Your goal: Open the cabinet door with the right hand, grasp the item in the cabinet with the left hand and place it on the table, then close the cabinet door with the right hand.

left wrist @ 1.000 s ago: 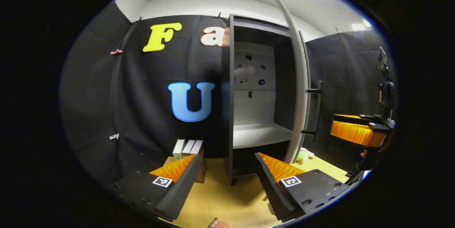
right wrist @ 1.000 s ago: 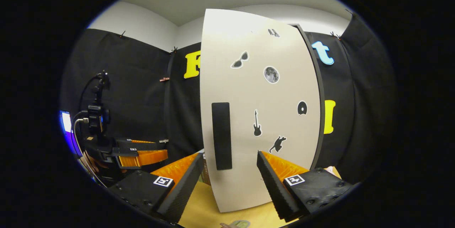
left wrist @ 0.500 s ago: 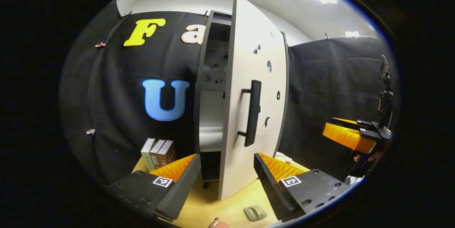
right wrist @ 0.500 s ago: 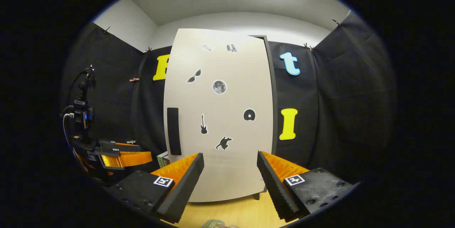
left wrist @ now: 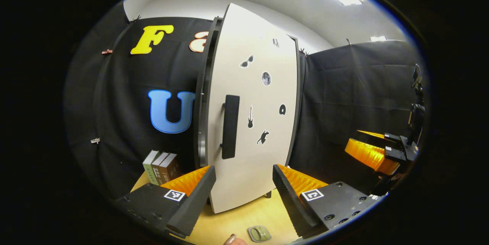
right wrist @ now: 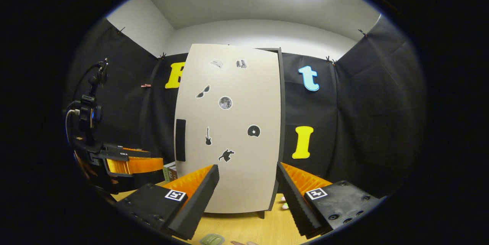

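1. Nearest to you: the left gripper (left wrist: 242, 195) has its fingers spread apart with nothing between them, low over the table (left wrist: 233, 218). A small green item (left wrist: 259, 233) lies flat on the wood at 6 o'clock in the left gripper view, just ahead of your fingertip. It appears to be the thing taken from the cabinet, so the placing step looks done. Risk: dropping the left gripper lower could nudge or pin it.

2. The right gripper (right wrist: 246, 195) is likewise spread wide and empty. The same green item (right wrist: 211, 239) sits at 6 o'clock in the right gripper view, below that gripper's fingers. Risk: a forward sweep across the table could push it toward the cabinet foot.

3. Further off, the cabinet door (right wrist: 229, 130) with its stickers looks shut or very nearly shut. In the left gripper view a dark gap runs along the door's handle edge at 9 o'clock, so you cannot tell whether it is fully seated. Risk: leaving it ajar would leave the task unfinished.

4. The handle (left wrist: 230, 126) stands apart from both grippers. Risk: a hard push on the door could rock the cabinet.

5. Books (left wrist: 160, 166) stand at 8 o'clock beside the cabinet, clear of both grippers.
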Demonstrator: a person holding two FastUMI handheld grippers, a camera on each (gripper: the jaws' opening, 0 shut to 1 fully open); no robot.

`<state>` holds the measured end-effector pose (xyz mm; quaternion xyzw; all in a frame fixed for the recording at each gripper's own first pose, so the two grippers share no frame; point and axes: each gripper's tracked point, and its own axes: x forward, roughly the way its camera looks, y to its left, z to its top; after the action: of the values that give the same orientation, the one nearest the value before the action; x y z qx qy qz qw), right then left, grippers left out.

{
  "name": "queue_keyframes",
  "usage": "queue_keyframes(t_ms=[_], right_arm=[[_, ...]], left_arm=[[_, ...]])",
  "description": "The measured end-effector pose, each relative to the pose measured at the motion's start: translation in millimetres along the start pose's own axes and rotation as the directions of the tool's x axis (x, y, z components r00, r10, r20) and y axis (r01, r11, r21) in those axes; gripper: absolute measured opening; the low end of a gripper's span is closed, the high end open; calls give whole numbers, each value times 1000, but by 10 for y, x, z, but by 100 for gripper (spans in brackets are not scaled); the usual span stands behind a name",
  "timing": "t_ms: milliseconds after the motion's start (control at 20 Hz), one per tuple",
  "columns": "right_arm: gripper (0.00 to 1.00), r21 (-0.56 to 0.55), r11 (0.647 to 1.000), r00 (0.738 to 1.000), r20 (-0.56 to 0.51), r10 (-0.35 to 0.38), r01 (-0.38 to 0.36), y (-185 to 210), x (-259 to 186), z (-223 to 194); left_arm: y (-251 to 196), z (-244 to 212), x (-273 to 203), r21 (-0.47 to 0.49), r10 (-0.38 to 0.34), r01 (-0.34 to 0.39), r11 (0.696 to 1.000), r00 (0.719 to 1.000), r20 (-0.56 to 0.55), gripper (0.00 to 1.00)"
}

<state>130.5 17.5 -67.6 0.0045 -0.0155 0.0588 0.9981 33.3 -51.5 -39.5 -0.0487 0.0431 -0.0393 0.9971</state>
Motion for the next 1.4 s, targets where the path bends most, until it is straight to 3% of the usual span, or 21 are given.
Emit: queue_keyframes(t_ms=[250,550,900,1400], right_arm=[[98,35,999,1000,-16,10,-10,-64,39,-7],[98,30,999,1000,-27,11,-11,-112,60,15],[98,49,999,999,-36,6,-5,-125,70,29],[98,36,999,999,-34,4,-3,-92,63,106]], left_arm=[[-155,5,3,28,4,-5,1000,1000,8,94],[-225,11,52,-2,5,-5,1000,1000,10,92],[-356,161,0,87,-11,4,996,997,78,94],[-287,194,-22,44,11,-15,999,996,89,95]])
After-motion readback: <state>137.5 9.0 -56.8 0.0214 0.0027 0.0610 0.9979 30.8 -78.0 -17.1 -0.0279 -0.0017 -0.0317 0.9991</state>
